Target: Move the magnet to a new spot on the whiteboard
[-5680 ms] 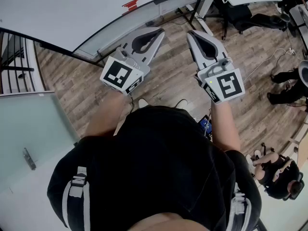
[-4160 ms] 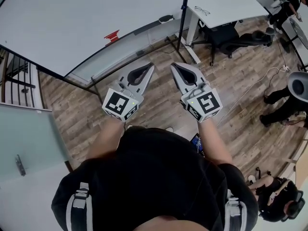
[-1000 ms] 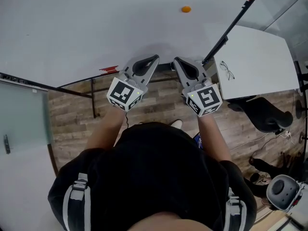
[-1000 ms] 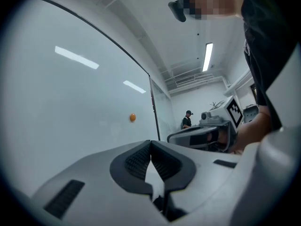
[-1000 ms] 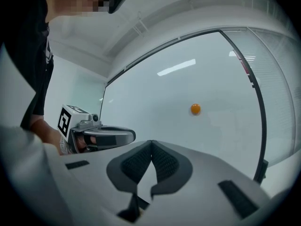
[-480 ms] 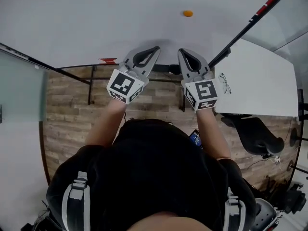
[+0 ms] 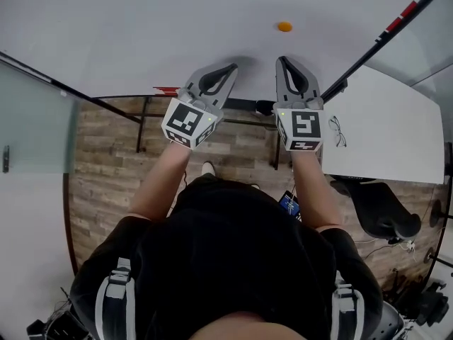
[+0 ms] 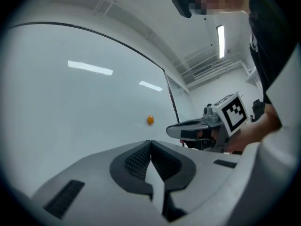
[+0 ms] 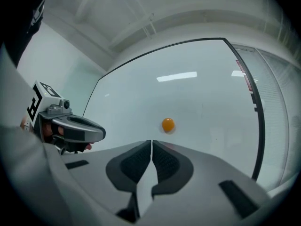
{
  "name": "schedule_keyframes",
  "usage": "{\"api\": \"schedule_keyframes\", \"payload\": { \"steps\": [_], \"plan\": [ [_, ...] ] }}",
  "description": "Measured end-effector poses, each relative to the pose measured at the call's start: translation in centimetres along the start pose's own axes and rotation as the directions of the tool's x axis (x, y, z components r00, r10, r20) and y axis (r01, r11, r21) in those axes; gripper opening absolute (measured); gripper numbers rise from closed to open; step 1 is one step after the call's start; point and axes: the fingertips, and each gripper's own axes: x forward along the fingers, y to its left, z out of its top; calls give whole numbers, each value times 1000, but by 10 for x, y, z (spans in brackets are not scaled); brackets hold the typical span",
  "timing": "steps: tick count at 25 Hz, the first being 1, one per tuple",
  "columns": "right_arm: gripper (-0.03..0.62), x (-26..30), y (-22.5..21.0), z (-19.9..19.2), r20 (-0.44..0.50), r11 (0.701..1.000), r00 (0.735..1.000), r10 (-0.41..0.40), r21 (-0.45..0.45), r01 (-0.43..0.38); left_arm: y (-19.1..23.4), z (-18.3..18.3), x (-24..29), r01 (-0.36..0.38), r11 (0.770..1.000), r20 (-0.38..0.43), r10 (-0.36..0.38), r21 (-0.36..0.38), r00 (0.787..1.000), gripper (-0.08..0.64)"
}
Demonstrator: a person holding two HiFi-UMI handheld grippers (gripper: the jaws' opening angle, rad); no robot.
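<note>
A small round orange magnet (image 7: pixel 284 27) sticks to the big whiteboard (image 7: pixel 141 27) ahead of me. In the right gripper view the magnet (image 9: pixel 168 124) sits just above the tips of my right gripper (image 9: pixel 151 141), a short way off. My right gripper (image 7: pixel 284 61) is shut and holds nothing; it points at the board right below the magnet. My left gripper (image 7: pixel 233 67) is shut and empty too, to the left of the right one. From the left gripper (image 8: pixel 150 141) the magnet (image 8: pixel 150 120) shows up and ahead, and the right gripper (image 8: pixel 170 131) shows to its right.
The whiteboard's dark frame (image 7: pixel 386 30) runs along its right edge, with a red mark on it. A white desk (image 7: pixel 382 133) with a pair of glasses (image 7: pixel 337 130) stands at the right. A red item (image 7: pixel 167 89) lies on the board's tray. Wood floor (image 7: pixel 106 161) lies below.
Both grippers have gone forward and up toward the whiteboard, the right one farther. The right gripper has come in line under the magnet. Both stay shut.
</note>
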Motion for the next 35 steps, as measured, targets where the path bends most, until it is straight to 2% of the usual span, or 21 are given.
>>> {"api": "schedule_keyframes", "payload": {
  "steps": [9,18,24,35],
  "plan": [
    [28,24,-22,18,18,990,990,-137,-28,137,23,2,13,45,999,16,-45,-6,999,5],
    [102,42,-33,32,17,967,970,-242,-75,242,38,0,15,70,997,23,-69,-18,997,5],
    [144,49,-35,34,22,955,958,-286,-82,287,44,0,12,71,997,27,-70,-22,997,5],
    [135,52,-34,38,62,938,941,-334,-76,338,49,0,8,70,997,31,-70,-23,997,5]
  ]
}}
